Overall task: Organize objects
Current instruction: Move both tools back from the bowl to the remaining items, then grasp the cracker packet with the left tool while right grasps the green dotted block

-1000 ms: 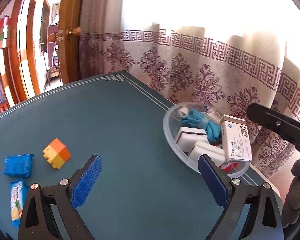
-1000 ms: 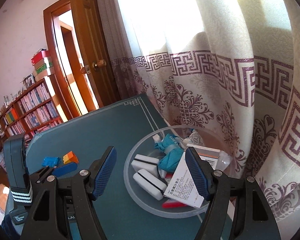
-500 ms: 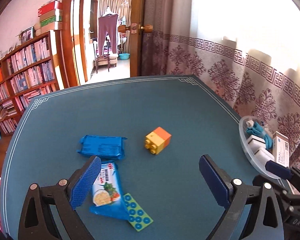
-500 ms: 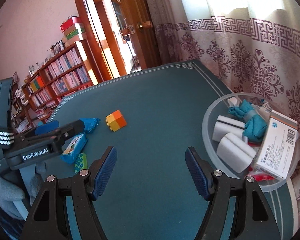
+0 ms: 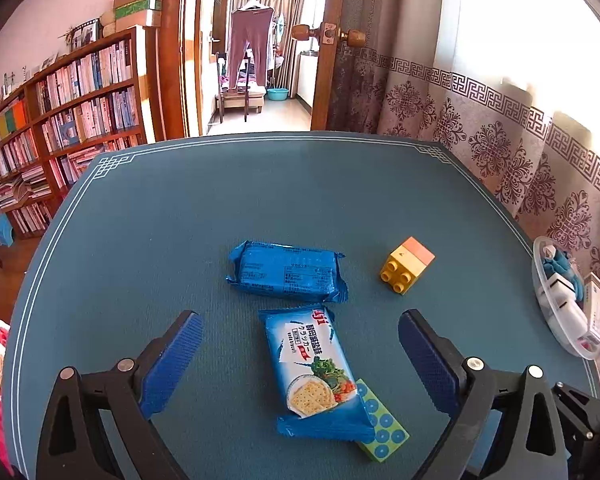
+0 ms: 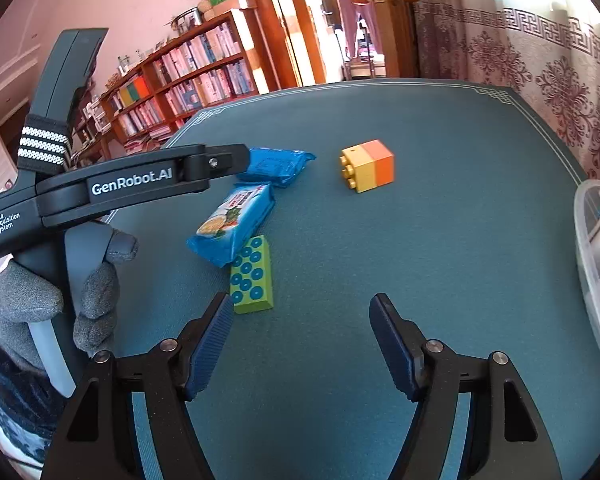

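Observation:
My left gripper [image 5: 300,320] is open, low over the blue table [image 5: 180,220]. The top end of a blue cracker packet [image 5: 314,364] lies between its fingers, untouched. A second blue packet [image 5: 286,272] lies just beyond. A green brick with blue studs [image 5: 380,424] pokes out from under the cracker packet. A yellow-and-orange brick [image 5: 406,264] sits to the right. My right gripper [image 6: 302,302] has its jaws closing with only bare table between them. The green brick [image 6: 252,276] is just left of its left finger, and the yellow-and-orange brick [image 6: 368,170] is farther ahead.
A clear bowl [image 5: 552,320] with white blocks, a blue cloth and a small box stands at the table's right edge by the curtain. A gloved hand [image 6: 60,292] holds the left device at the left of the right wrist view. A bookshelf [image 5: 80,120] and an open doorway lie beyond.
Both views have swung away from the bowl, which has slid to the right edge. The packets and bricks are now close in front of both grippers, and both grippers sit lower.

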Demonstrator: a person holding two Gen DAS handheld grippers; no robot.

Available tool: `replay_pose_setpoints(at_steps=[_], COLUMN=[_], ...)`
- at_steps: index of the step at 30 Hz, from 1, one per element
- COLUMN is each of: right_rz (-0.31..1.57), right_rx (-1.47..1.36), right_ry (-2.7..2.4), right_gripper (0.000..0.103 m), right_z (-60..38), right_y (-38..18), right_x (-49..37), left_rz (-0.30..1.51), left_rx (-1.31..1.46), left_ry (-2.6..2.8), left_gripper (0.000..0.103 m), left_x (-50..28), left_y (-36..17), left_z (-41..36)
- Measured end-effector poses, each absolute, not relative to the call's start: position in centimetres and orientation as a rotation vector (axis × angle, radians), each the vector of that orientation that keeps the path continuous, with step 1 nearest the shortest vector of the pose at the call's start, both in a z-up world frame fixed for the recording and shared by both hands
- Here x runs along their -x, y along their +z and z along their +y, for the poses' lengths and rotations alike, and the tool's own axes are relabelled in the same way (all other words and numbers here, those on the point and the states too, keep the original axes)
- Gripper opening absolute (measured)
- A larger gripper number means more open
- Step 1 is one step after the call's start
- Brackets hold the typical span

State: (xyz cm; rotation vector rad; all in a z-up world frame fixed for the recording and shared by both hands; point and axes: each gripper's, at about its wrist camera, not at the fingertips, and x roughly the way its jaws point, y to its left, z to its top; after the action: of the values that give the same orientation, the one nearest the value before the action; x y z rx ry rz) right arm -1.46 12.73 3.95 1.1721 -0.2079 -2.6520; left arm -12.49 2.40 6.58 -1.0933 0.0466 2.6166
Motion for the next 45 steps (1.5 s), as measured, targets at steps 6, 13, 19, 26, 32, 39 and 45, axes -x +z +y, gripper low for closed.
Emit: replay_pose_setpoints(at_steps=[6,13,19,26,32,39,45], right_rz=[-0.128,-0.033,0.075,0.063,0.046,0.013,-0.013], right_rx=[-1.205,-1.216,-1.189,-1.198,-1.211,-1.220,-1.214], right_ry=[-2.581,-2.580,-2.625,-2.674,-2.707,-2.738,-2.750], right_gripper=[0.056,0.041,0.032,0.032,0.032,0.032,0.032], right_z=[9.8,8.1,7.1,8.3,9.9,11.1,11.5], right_y=[2.4,1.1,0.8,0.7,0.9,0.9,0.8], right_x=[3.3,4.4,4.2,3.3,1.8,1.0,1.4], left_rz=[-0.004,-0.024,-0.008,0.008,0.015,0.043,0.051], left_rx=[1.130,1.153,1.154,1.179,1.217,1.259,1.269], left_ry=[2.624,2.627,2.613,2.593,2.580,2.591,2.597], left_gripper=[0.101,0.101,0.101,0.101,0.101,0.090,0.062], left_x=[13.1,13.2,13.0,13.0,13.0,13.2,13.3], left_y=[5.9,5.2,4.9,4.3,3.5,2.4,1.9], left_z=[1.2,0.8,1.3,1.9,2.6,3.3,3.2])
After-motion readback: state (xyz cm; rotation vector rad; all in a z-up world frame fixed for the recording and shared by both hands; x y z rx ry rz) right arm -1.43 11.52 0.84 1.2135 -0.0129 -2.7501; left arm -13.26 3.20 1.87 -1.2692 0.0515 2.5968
